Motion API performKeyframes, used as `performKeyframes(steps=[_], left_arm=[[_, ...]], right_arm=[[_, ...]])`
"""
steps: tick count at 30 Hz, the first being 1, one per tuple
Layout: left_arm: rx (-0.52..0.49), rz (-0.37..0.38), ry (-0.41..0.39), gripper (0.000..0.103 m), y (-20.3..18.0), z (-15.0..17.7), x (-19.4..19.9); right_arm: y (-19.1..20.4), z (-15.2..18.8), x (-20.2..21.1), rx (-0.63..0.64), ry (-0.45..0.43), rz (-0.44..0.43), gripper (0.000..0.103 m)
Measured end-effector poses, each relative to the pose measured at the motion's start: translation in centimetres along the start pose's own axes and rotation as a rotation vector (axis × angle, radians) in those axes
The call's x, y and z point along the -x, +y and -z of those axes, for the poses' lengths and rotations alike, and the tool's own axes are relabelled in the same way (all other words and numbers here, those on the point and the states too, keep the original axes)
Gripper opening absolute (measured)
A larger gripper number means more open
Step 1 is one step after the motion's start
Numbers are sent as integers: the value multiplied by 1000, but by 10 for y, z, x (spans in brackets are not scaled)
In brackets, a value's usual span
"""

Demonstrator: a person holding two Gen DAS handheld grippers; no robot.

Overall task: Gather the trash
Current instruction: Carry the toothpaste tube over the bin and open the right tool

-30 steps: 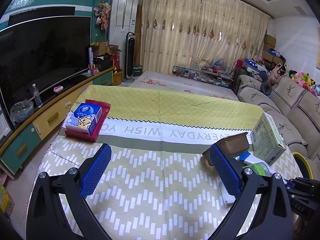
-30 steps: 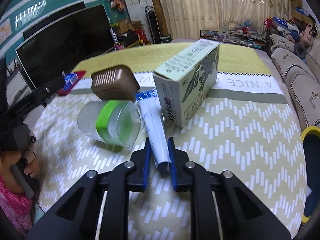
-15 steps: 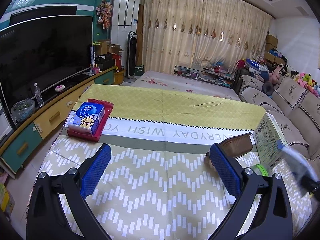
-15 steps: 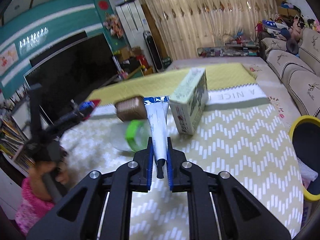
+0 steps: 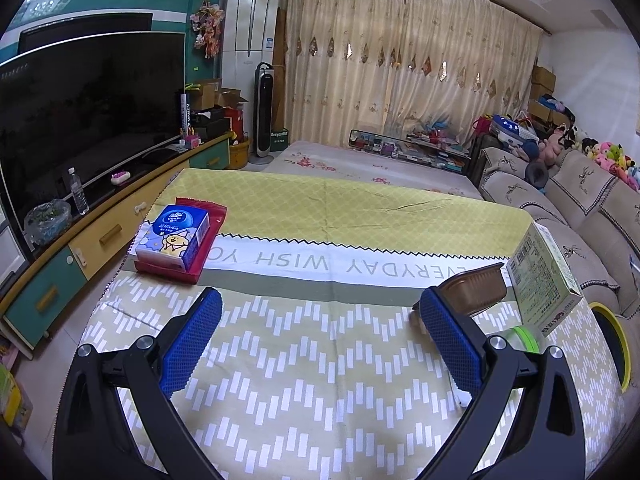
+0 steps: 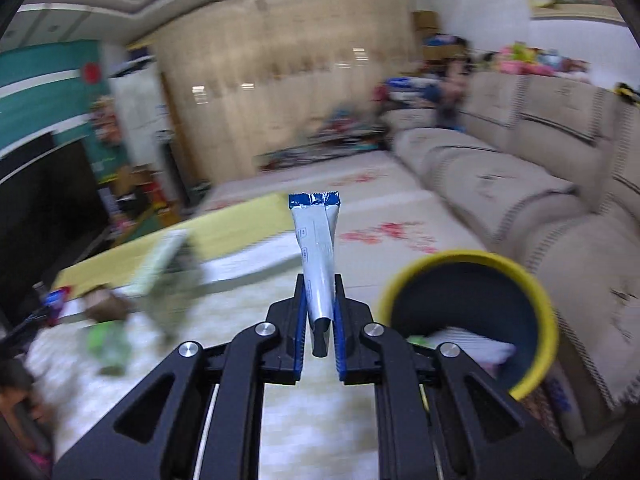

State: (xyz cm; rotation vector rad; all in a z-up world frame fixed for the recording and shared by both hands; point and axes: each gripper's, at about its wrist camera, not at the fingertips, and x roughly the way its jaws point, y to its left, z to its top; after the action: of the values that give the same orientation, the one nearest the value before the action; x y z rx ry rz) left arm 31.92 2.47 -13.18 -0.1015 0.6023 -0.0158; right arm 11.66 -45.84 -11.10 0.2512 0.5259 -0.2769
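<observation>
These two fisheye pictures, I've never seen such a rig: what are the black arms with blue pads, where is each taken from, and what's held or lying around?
No robot here: a person holds a two-finger gripper in each hand, each with a camera looking along its fingers. In the left wrist view, the left gripper is open and empty above the table, which carries a tissue pack, a brown tray, a green carton and a green-banded cup. In the blurred right wrist view, the right gripper is shut on a blue-and-white wrapper, beside the yellow-rimmed bin, which already holds some trash.
</observation>
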Motion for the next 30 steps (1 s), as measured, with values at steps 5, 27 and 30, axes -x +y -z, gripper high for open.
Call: performKeyframes(steps=[5,27,30], left_arm=[[0,1,0,98,-2,0,2],[-14,27,-14,98,-11,-1,11],[-31,70,-30,98,-23,-1,22]], right_arm=[[-40,2,-18,-48,25,126,11],[-53,15,-20,-97,-43,226,39],[-53,14,-20,-101,-42,231,45]])
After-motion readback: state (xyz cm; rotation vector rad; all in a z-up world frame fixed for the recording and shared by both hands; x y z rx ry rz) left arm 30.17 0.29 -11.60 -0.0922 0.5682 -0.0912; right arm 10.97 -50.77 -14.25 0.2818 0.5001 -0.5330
